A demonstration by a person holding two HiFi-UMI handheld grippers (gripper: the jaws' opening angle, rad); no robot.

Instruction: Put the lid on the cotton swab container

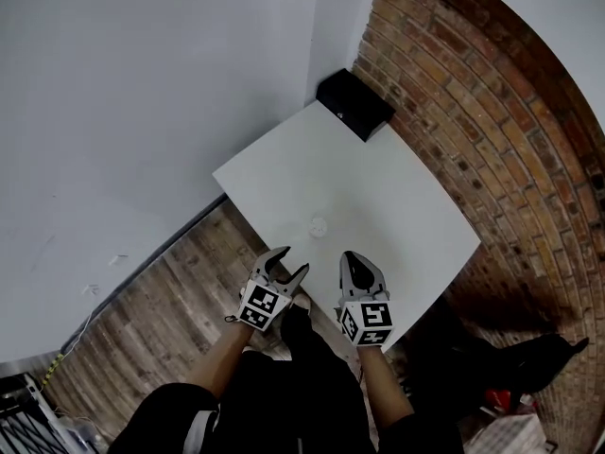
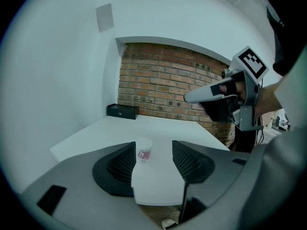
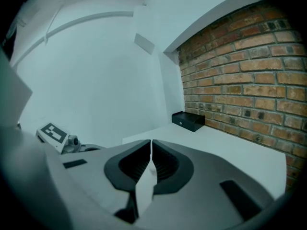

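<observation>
The small swab container (image 2: 144, 150) on the desk (image 1: 397, 197) looks light, tippy and smooth: hold its sides low. Left gripper (image 1: 294, 259) stands wide and empty; right gripper (image 1: 352, 257) is closed and empty.

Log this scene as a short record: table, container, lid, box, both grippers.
table: white table, grippers at its near edge
container: container upright on the table, ahead of both grippers, untouched
lid: none seen apart from the container; cannot tell if it is on
box: black box at the table's far corner
left gripper: left gripper open, empty, aimed at the container
right gripper: right gripper shut, nothing between its jaws
</observation>
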